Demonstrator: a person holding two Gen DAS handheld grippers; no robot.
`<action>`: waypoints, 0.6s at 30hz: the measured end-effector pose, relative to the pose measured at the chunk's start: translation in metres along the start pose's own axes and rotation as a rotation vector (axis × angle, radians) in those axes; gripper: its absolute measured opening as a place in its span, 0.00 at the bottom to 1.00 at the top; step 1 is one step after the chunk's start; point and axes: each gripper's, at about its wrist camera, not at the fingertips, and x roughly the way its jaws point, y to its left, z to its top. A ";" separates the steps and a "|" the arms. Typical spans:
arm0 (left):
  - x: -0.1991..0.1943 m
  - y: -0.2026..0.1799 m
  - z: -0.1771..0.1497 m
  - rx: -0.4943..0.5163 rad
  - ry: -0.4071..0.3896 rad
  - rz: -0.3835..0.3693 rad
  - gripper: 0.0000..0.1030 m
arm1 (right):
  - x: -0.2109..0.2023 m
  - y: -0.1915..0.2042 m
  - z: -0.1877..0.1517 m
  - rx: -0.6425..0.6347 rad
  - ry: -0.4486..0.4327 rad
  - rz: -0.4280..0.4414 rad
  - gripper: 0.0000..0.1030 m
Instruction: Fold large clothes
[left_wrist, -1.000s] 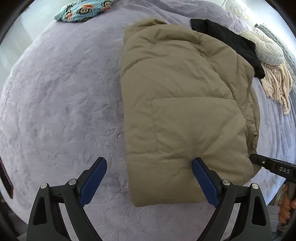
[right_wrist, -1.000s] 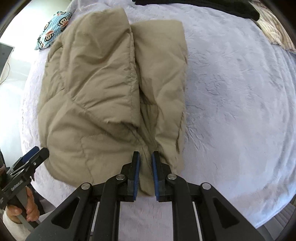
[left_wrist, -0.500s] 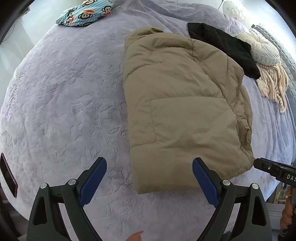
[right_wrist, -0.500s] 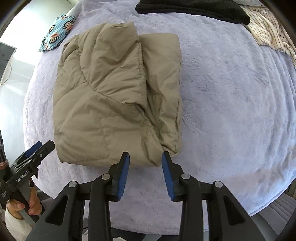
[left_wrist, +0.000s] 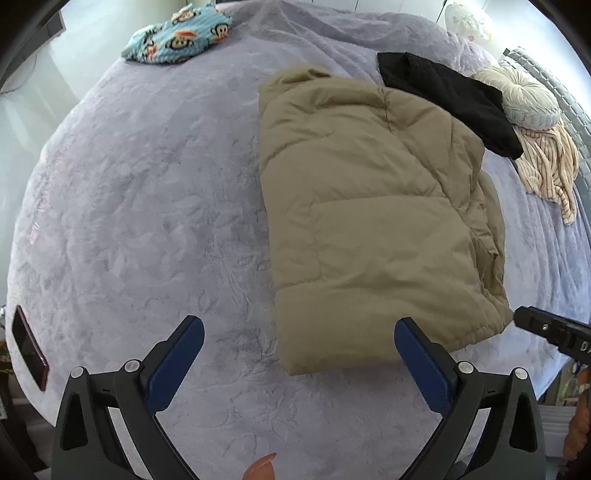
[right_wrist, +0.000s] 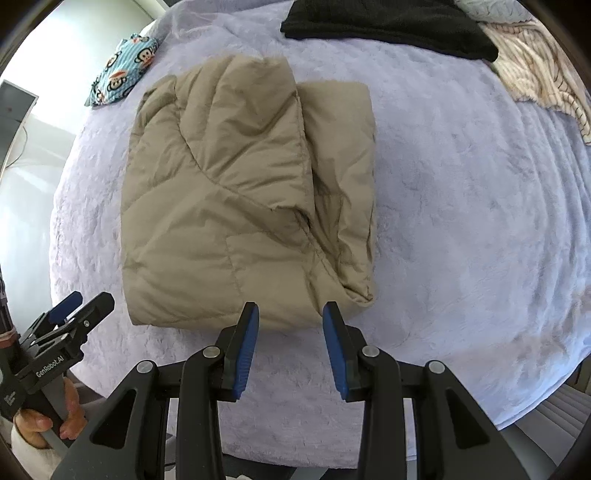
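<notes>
A tan puffer jacket (left_wrist: 373, 206) lies folded into a thick rectangle on the lavender bed cover (left_wrist: 140, 206). It also shows in the right wrist view (right_wrist: 236, 199), with its layered edges on the right side. My left gripper (left_wrist: 299, 343) is wide open and empty, held above the jacket's near left corner. My right gripper (right_wrist: 290, 325) is open and empty, just in front of the jacket's near edge and clear of it. The left gripper also shows at the lower left of the right wrist view (right_wrist: 79, 306).
A black garment (left_wrist: 450, 99) lies beyond the jacket, next to a round cushion (left_wrist: 524, 99) and a striped beige garment (left_wrist: 550, 170). A blue monkey-print cloth (left_wrist: 177, 37) lies at the far left. A dark phone (left_wrist: 29, 347) lies at the bed's left edge.
My right gripper has let go of the jacket's near edge, opened, and pulled back. My left gripper has also drawn back and up. The jacket rests folded on the bed.
</notes>
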 end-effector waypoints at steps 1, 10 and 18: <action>-0.003 -0.001 0.001 0.005 -0.010 0.011 1.00 | -0.005 0.001 0.001 0.002 -0.015 -0.003 0.46; -0.029 0.001 0.007 -0.069 -0.050 0.054 1.00 | -0.026 0.009 0.013 -0.020 -0.070 -0.017 0.61; -0.065 -0.018 0.007 -0.064 -0.120 0.085 1.00 | -0.061 0.011 0.013 -0.055 -0.198 -0.056 0.87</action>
